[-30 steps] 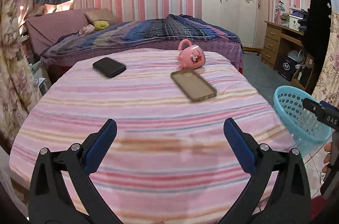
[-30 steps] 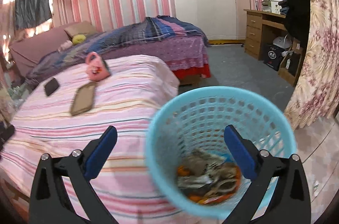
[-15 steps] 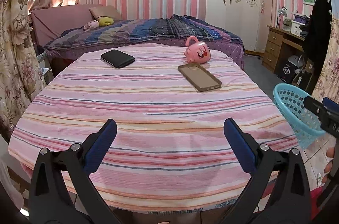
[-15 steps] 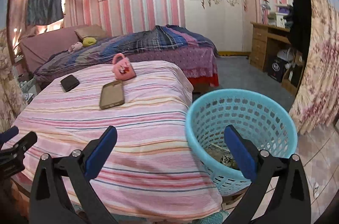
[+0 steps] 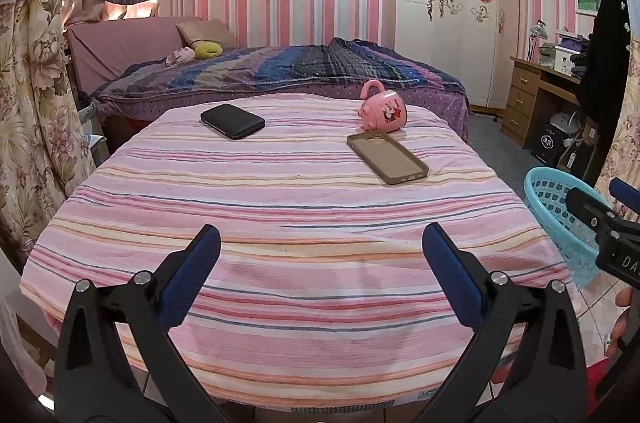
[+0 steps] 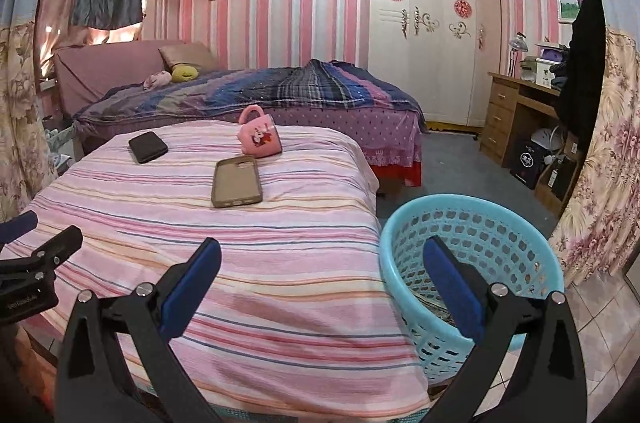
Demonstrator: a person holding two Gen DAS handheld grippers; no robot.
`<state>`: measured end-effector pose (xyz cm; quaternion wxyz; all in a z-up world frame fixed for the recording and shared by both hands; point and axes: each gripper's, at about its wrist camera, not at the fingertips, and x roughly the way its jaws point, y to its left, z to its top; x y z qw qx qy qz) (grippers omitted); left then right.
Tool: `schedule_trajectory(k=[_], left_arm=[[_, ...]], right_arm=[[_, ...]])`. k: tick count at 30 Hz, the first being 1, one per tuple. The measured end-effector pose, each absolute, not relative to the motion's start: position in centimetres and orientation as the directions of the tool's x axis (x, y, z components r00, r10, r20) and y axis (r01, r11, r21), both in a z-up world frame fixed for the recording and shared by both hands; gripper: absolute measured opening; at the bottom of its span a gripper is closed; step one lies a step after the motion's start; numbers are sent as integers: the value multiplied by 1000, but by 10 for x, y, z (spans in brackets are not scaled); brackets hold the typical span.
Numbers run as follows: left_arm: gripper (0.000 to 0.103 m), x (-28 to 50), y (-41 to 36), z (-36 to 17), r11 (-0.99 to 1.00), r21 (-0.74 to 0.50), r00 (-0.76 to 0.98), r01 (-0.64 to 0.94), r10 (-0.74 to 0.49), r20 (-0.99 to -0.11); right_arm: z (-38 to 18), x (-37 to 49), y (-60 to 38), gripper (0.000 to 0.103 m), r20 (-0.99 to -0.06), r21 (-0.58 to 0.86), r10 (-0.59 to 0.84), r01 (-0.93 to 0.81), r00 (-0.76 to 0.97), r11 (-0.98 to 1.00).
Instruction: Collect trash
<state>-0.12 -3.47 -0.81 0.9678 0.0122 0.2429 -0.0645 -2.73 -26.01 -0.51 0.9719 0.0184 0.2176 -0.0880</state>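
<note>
A light blue plastic basket (image 6: 480, 223) stands on the floor at the right of the striped table (image 6: 280, 263); a little trash shows at its bottom. It also shows in the left wrist view (image 5: 560, 207). My left gripper (image 5: 320, 255) is open and empty, held back from the table's near edge. My right gripper (image 6: 322, 263) is open and empty, over the table's right corner beside the basket. On the table lie a black wallet (image 5: 232, 121), a brown phone case (image 5: 387, 157) and a pink mug (image 5: 384, 107) on its side.
A bed (image 5: 280, 71) with a dark plaid cover stands behind the table. A white wardrobe (image 6: 432, 23) and a wooden desk (image 6: 516, 111) are at the right. Flowered curtains (image 5: 32, 103) hang at the left, and more at the right (image 6: 600, 163).
Both grippers have pulled back and up from the table and basket. The right view moved from over the basket to behind the table corner. Both stayed open.
</note>
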Motion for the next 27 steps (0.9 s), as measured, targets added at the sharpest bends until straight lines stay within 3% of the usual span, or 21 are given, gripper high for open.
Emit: schedule_trajectory(k=[27], left_arm=[[98,3,-41,-1,989,-14,896,144,-137,-422]], right_arm=[[7,-32,-246,98,-355,-49,-173,166,919,985]])
